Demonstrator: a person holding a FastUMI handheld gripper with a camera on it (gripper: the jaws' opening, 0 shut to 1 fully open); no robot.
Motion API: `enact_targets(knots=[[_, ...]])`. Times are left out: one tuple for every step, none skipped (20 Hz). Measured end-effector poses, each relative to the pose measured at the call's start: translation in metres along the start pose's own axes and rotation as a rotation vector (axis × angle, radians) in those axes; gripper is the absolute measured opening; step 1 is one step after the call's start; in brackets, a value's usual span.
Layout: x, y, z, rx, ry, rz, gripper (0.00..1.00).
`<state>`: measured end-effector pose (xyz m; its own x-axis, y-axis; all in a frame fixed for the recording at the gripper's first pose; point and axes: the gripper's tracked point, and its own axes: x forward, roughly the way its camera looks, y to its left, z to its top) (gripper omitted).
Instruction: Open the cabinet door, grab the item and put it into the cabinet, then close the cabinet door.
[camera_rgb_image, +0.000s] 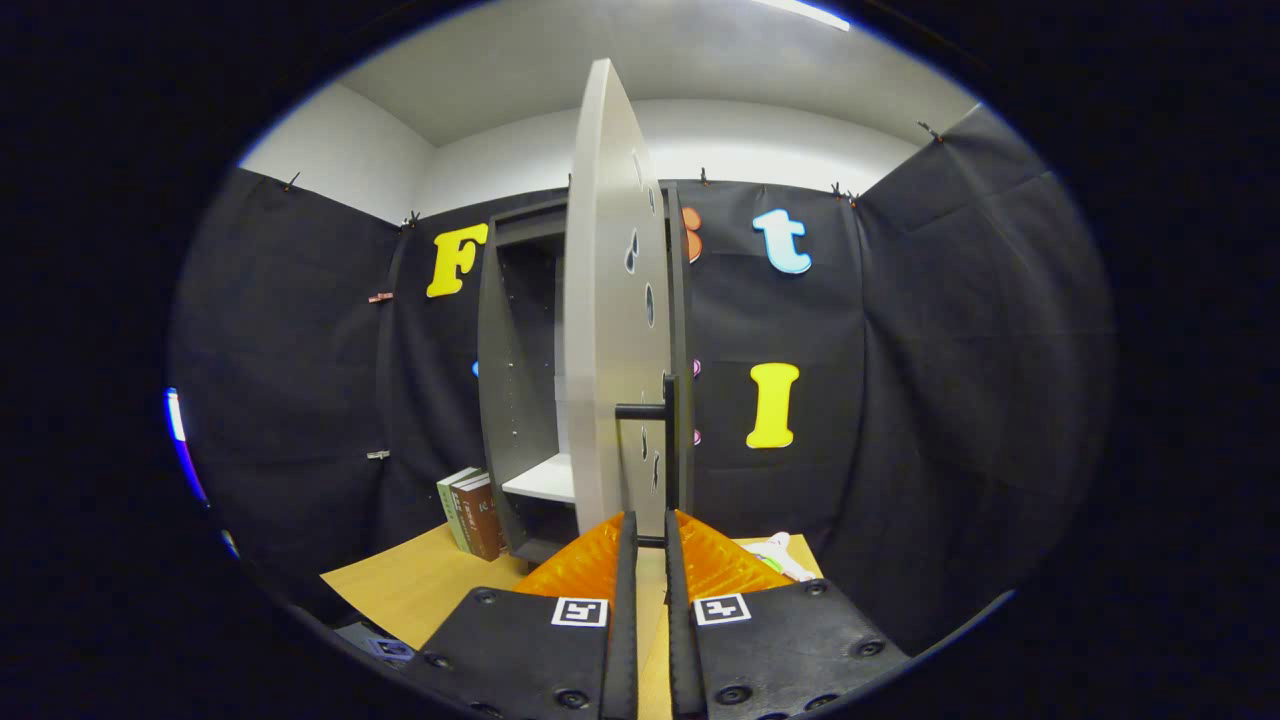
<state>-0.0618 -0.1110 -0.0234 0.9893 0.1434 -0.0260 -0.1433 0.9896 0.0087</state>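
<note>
The grey cabinet (515, 380) stands on the wooden table (420, 590) against the booth wall. Its pale door (605, 330) is swung out towards me and I see it almost edge-on. A black bar handle (670, 440) runs down the door's front edge. My gripper (650, 522) is just under the door's lower edge, its fingers drawn close together with the lower end of the handle between them. A small white and green item (778, 555) lies on the table just right of the fingers. Inside the cabinet a white shelf (542, 478) shows.
Two or three books (470, 512) stand upright on the table against the cabinet's left side. Black cloth walls close the booth on the left, back and right. Bare tabletop stretches to the left of my fingers, in front of the books.
</note>
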Motion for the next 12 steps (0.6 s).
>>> enact_targets(knots=[[-0.006,0.008,-0.010,-0.027,0.017,-0.013,0.17],[-0.008,0.021,-0.026,-0.046,0.049,-0.019,0.17],[-0.010,0.035,-0.043,-0.058,0.078,-0.020,0.17],[-0.009,0.050,-0.061,-0.062,0.108,-0.026,0.17],[-0.006,0.068,-0.078,-0.051,0.143,-0.023,0.17],[0.000,0.089,-0.097,-0.037,0.179,-0.008,0.17],[0.004,0.108,-0.117,-0.032,0.227,0.000,0.17],[0.011,0.125,-0.138,-0.039,0.268,0.001,0.16],[0.017,0.139,-0.155,-0.052,0.293,0.001,0.15],[0.028,0.151,-0.174,-0.065,0.314,0.003,0.15],[0.036,0.159,-0.193,-0.086,0.341,-0.009,0.16],[0.045,0.169,-0.219,-0.101,0.391,-0.016,0.22]])
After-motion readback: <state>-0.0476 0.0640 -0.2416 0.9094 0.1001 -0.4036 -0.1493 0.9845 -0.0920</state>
